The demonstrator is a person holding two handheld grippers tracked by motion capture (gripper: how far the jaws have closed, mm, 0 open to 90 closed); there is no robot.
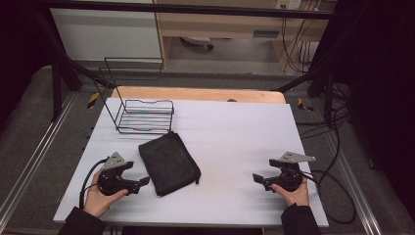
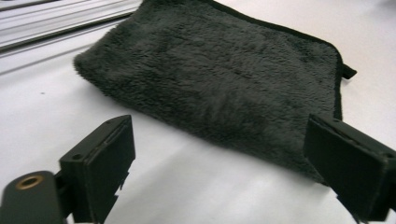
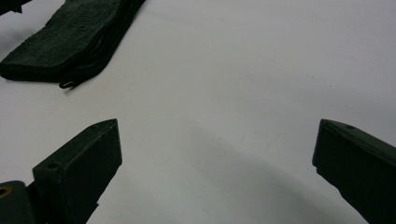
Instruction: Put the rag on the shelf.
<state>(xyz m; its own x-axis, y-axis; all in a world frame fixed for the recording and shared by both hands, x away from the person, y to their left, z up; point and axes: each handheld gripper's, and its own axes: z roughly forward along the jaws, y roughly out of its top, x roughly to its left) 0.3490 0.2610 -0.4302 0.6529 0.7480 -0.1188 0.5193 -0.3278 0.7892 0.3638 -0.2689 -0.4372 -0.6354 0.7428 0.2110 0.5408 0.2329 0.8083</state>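
The folded dark towel (image 1: 169, 163) lies on the white table (image 1: 235, 127), near the wire basket (image 1: 145, 116). It looks soft, light and limp, so a hemmed corner is best to pinch. The left gripper (image 1: 142, 182) is just beside it, jaws wide apart; the right gripper (image 1: 255, 178) is well apart, also spread and empty.

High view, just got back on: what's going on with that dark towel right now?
A person holds a gripper in each hand at the white table. The left gripper is open and faces the folded dark towel, close to its edge but not touching it. The right gripper is also open, over bare table well off to the side. The towel lies flat, just in front of the wire basket.
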